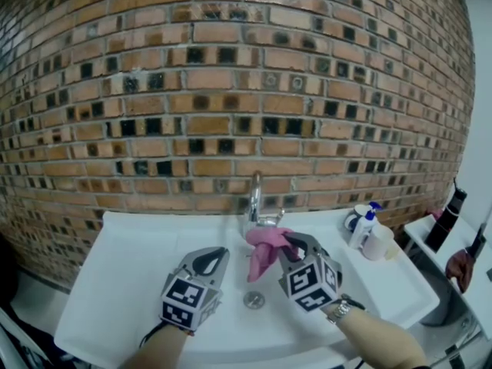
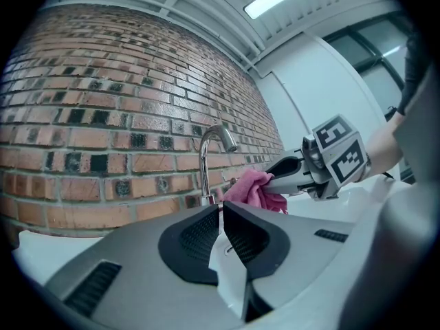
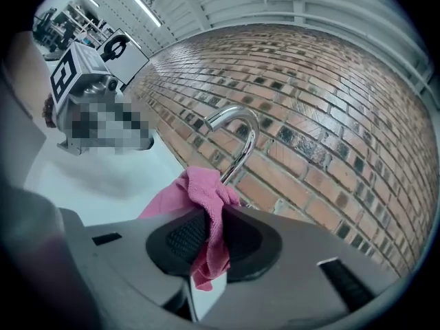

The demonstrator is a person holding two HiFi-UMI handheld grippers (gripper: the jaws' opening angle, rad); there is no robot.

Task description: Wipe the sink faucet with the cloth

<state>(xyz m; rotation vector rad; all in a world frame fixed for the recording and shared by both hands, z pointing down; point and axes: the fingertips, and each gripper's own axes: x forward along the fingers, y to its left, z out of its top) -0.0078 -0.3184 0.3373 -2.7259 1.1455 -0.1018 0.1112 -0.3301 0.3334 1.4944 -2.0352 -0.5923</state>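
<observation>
A chrome gooseneck faucet (image 1: 255, 201) rises at the back of the white sink (image 1: 131, 267), against the brick wall. My right gripper (image 1: 296, 246) is shut on a pink cloth (image 1: 265, 252), which bunches at the faucet's base and hangs down into the basin. In the right gripper view the cloth (image 3: 206, 208) is pinched between the black pads, just in front of the faucet (image 3: 237, 139). My left gripper (image 1: 211, 261) hovers over the basin left of the cloth, jaws shut with nothing between them. From the left gripper view, the faucet (image 2: 210, 160) and cloth (image 2: 253, 190) sit ahead.
The drain (image 1: 254, 300) lies in the basin between the two grippers. A soap dispenser (image 1: 364, 225) and a white cup (image 1: 378, 243) stand on the sink's right ledge. A dark bottle (image 1: 447, 220) stands further right. The brick wall (image 1: 231, 91) rises directly behind.
</observation>
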